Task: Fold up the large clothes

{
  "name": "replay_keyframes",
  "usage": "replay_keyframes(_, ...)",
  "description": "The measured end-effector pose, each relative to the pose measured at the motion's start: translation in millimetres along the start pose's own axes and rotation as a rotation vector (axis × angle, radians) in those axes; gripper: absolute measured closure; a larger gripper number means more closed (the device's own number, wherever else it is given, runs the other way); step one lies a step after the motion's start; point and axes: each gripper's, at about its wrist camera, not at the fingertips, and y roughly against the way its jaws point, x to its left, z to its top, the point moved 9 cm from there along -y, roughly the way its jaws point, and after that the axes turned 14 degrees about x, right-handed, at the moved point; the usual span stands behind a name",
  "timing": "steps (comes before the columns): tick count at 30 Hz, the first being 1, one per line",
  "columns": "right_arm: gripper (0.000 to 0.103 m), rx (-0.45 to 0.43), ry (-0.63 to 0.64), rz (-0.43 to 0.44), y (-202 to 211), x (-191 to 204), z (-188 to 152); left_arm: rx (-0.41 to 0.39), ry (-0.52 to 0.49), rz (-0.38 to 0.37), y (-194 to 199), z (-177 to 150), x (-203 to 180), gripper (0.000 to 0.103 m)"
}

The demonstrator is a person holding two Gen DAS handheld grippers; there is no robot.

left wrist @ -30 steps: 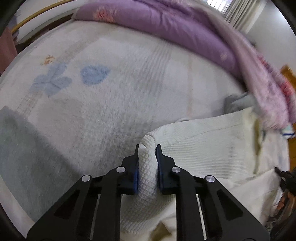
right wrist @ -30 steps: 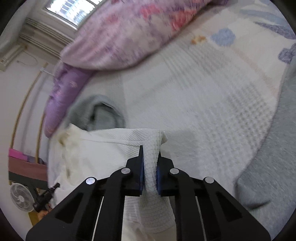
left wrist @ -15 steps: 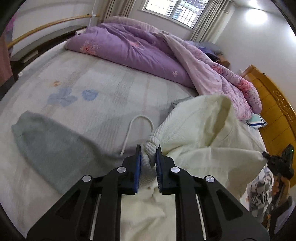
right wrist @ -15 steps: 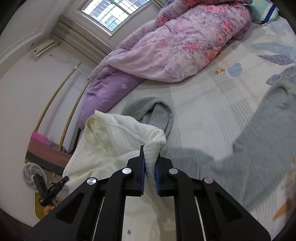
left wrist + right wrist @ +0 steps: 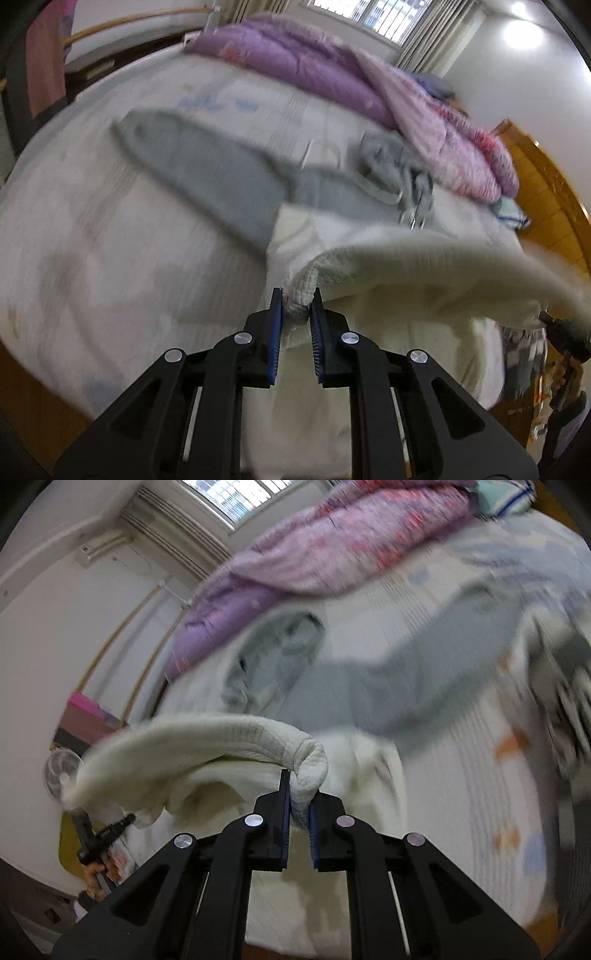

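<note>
A: State of the left gripper?

B: Clenched on a bunched corner of the cream garment; the blue pads press the quilted cloth from both sides.

A: And the right gripper?

B: Also clenched on the cream garment, on a rolled corner that curls over the right finger; the cloth is pinched between the pads.

A: Where does the garment sit?

B: It is raised off the bed; a thick edge spans between the two grips as a sagging band, and the rest hangs below it over the near part of the bed; motion blur hides the finer folds.

A: What lies beyond it?

B: A grey garment spread flat on the bed sheet, with its hood end crumpled near the quilt; farther back, a purple and pink quilt heaped along the far side; behind that, a window with curtains; a wooden headboard stands at the right of the left view.
</note>
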Motion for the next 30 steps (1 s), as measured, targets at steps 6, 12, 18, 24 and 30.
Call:
replay_keyframes(6, 0.097, 0.119, -0.030, -0.159, -55, -58, -77, 0.119, 0.024, 0.047, -46, -74, 26, 0.089)
replay_keyframes(12, 0.097, 0.043, -0.025, -0.150, -43, -47, -90, 0.071, 0.066, 0.005, -37, -86, 30, 0.089)
replay_keyframes(18, 0.097, 0.058, -0.023, -0.129, -37, -50, -109, 0.054, 0.048, -0.004, -12, -105, 31, 0.089)
replay_keyframes(24, 0.086, 0.121, -0.021, -0.188, -48, -67, -128, 0.132, 0.012, 0.072, -30, -129, 35, 0.081)
replay_keyframes(30, 0.073, 0.152, 0.079, -0.295, -23, -49, -145, 0.105, 0.039, 0.089, -9, -141, 37, 0.035)
